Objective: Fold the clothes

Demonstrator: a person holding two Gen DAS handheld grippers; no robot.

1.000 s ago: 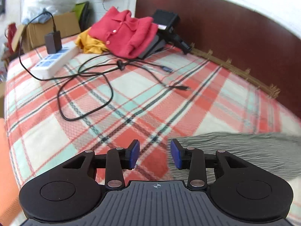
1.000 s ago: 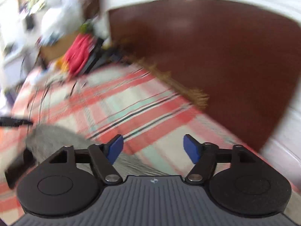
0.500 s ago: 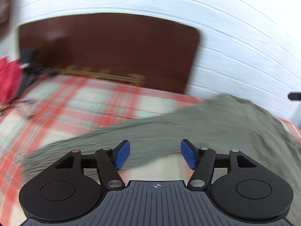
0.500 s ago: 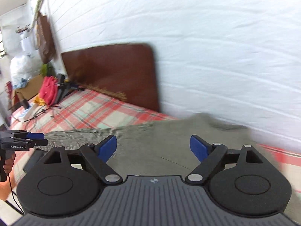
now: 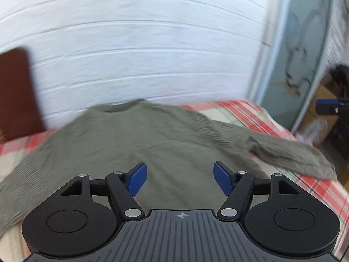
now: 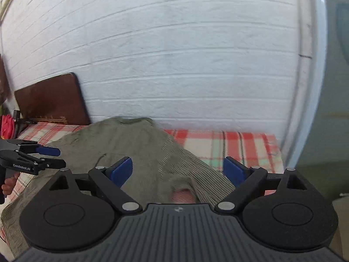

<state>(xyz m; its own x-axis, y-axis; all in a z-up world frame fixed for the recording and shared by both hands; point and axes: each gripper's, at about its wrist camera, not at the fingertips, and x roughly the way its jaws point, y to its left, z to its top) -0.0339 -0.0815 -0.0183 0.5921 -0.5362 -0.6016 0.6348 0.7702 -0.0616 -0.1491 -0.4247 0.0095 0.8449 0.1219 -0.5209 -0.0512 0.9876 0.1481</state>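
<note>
Lining up on the olive-green sweater, which lies spread front-up on the plaid bed cover, neckline at 12 o'clock against the white brick wall, body running toward 6. Step in hand, as I read it: garment laid out, no fold made yet, both grippers repositioning for the first pickup. Left gripper hangs over the lower body, blue pads well apart, having just been opening, nothing between them but cloth lying below and no pad pressing on it. Right gripper likewise wide, its jaws also just been opening, empty; it sits over the sleeve on that side, which in the right wrist view is bunched with a pocket of bed cover showing through at 6 o'clock. In the left wrist view that sleeve trails out to 3 o'clock, reaching the bed edge near the glass door. The other sleeve runs off toward 8 o'clock. Headboard is at 9 o'clock, clear of the work. Next move, my call: right gripper drops onto the cuff end of the bunched sleeve, pinches a single layer, carries it across the chest toward 9; left pins or takes the opposite sleeve. Frames are motion-blurred, so exact hem position is unclear. Risk: grabbing bed cover along with the knit.
</note>
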